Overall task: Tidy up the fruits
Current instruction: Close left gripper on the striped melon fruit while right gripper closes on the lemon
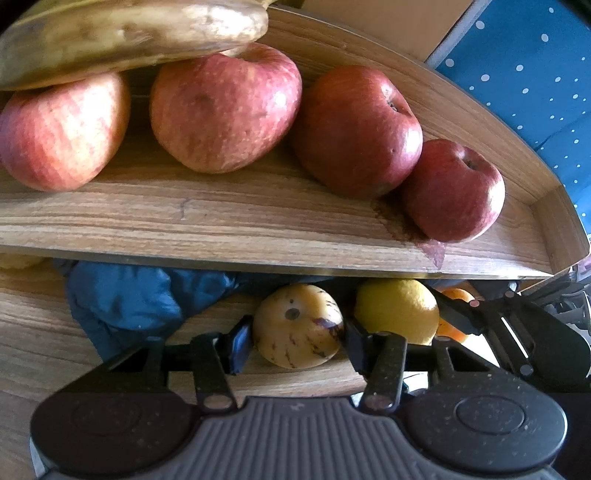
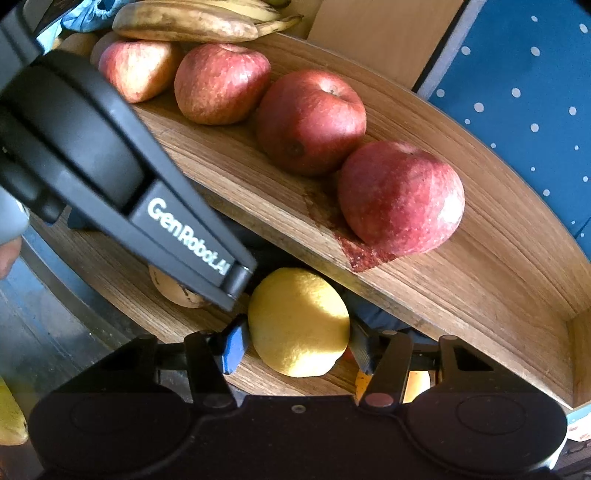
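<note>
Nearest to me, I am watching both tools working on the lower wooden shelf (image 1: 44, 332). My left gripper (image 1: 297, 338) is closing around a pale yellow fruit with purple streaks (image 1: 299, 326); its blue pads are sitting at the fruit's two flanks and look to be touching, so I am judging it clamped, or very nearly. My right gripper (image 2: 297, 345) is doing the same with the lemon (image 2: 299, 321), pads pressed to either side.

The two fruits are lying just beside each other, so I am thinking the lifts should go straight up and slightly apart, one tool clearing before the other crosses, since the left tool's body is already crowding the right wrist view. I am also minding the upper tray (image 1: 258, 229) overhanging both fruits: I would be drawing back toward me before rising, or the fruit will knock its front edge.

The streaked fruit is pointing its stem scar toward my camera, its long axis running roughly along my fingers. The lemon's long axis is running about the same way, nearly upright in the right wrist view, so the pads are gripping across its narrower waist.

Farther off, four red apples (image 2: 310, 122) are sitting in a row on the tray, with bananas (image 2: 192, 18) behind them.
</note>
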Motion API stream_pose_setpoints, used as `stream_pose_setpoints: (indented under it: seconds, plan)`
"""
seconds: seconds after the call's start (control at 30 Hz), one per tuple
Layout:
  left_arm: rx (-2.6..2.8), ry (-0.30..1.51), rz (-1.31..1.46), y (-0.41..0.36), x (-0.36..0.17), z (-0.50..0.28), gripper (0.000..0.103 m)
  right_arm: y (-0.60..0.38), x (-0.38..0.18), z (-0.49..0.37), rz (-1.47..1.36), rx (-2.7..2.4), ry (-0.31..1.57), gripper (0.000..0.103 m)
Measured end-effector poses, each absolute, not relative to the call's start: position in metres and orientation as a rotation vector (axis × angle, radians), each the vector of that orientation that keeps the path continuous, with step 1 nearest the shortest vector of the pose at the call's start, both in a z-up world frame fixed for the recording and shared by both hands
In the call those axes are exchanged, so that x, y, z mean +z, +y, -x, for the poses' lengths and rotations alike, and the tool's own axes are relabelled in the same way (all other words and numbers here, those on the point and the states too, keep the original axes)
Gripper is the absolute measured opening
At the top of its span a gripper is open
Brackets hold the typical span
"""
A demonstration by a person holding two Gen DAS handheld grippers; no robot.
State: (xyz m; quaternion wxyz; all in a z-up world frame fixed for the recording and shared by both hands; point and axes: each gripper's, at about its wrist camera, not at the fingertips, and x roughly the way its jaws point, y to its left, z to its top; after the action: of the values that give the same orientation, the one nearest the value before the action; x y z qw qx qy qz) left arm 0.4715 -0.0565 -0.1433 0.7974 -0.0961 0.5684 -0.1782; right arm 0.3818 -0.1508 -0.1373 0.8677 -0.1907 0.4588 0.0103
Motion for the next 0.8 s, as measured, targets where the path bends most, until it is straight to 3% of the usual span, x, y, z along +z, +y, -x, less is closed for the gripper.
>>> stream_pose_setpoints:
  seconds: [0.8]
  plan:
    - [-0.368,1.189,0.182,-0.043,-0.113,-0.415,0.055,-0.156,-0.098,-0.310,0.303,0.012,0.876,0.058]
